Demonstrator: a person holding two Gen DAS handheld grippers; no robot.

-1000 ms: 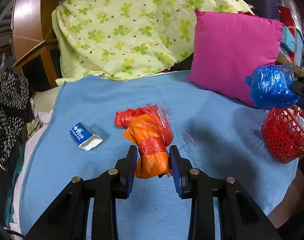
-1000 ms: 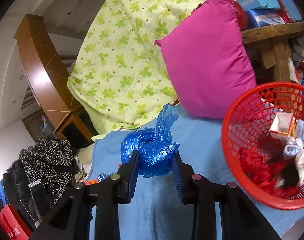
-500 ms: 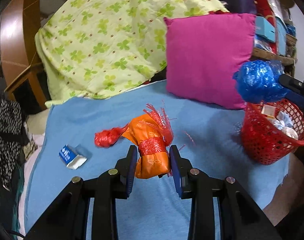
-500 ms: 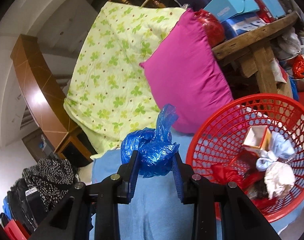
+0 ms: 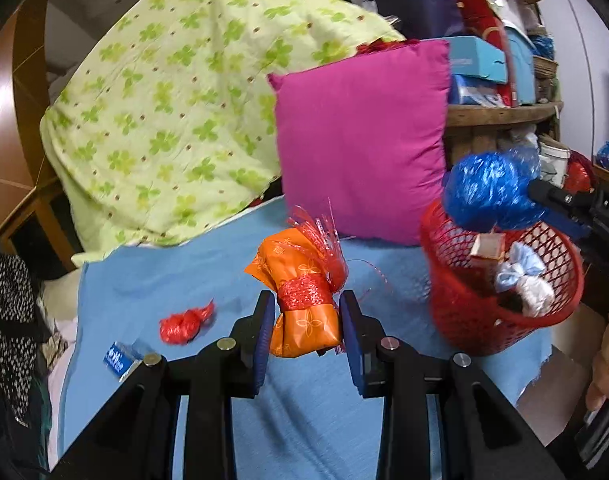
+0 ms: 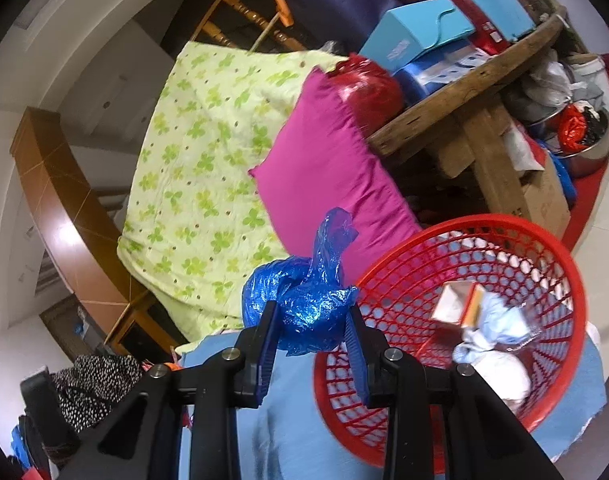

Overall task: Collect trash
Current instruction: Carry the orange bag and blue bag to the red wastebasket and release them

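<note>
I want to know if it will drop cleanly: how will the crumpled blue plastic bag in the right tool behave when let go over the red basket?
The crumpled blue plastic bag looks thin and floppy, its loose tail sticking up, so probably very light. It may cling to the right tool briefly. It sits near the red mesh basket's rim, so it could land outside.

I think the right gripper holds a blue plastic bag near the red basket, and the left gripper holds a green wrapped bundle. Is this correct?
Not quite. The bundle in the left gripper is orange, tied with a red band, not green; the left wrist view shows this orange bundle between the pads. The rest stands: the right gripper holds the blue plastic bag near the red basket.
</note>
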